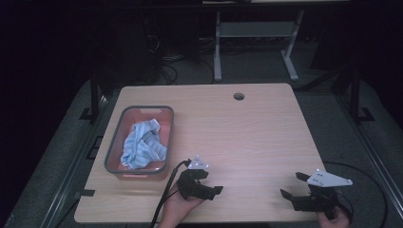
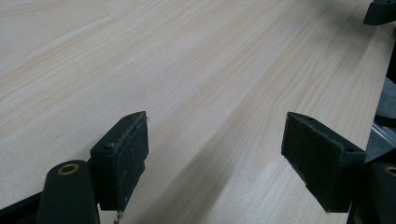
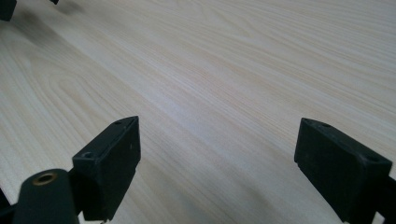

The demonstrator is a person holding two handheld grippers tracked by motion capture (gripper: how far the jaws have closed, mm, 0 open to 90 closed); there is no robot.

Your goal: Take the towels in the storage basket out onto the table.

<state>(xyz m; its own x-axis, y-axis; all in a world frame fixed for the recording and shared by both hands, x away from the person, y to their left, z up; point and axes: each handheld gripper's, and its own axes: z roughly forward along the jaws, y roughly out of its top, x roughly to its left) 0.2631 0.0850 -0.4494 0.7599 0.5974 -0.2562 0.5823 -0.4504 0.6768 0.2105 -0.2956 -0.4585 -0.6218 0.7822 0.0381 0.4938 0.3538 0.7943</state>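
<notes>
Left gripper (image 1: 207, 182): held in the person's left hand (image 1: 178, 207) at the near edge of the worktop, just to the right of the bin's near corner; its jaws stand wide apart with nothing between them.
Left jaws, close up: in the left gripper view the left gripper (image 2: 215, 149) shows two blocky black pads, matte and slightly scuffed at the edges, hanging just above bare wood.
Right gripper (image 1: 293, 184): held in the person's right hand (image 1: 336, 218) near the worktop's near right corner, well apart from the left gripper; its jaws are spread wide and empty.
Right jaws, close up: in the right gripper view the right gripper (image 3: 217, 149) shows the same square black pads, with only wood grain between them.
Grey plate (image 1: 328, 178): flat, three-cornered, pale grey, on top of the right gripper.
Worktop (image 1: 247, 137): light wood, smooth, with fine straight grain, rounded corners and a round hole near its far edge.
Bin (image 1: 167, 137): a rectangular tray with a grey rim, rounded corners and a reddish inside, on the left part of the worktop.
Cloth (image 1: 141, 145): soft, crumpled, light blue with pale stripes, lying inside the bin, untouched by either gripper.
</notes>
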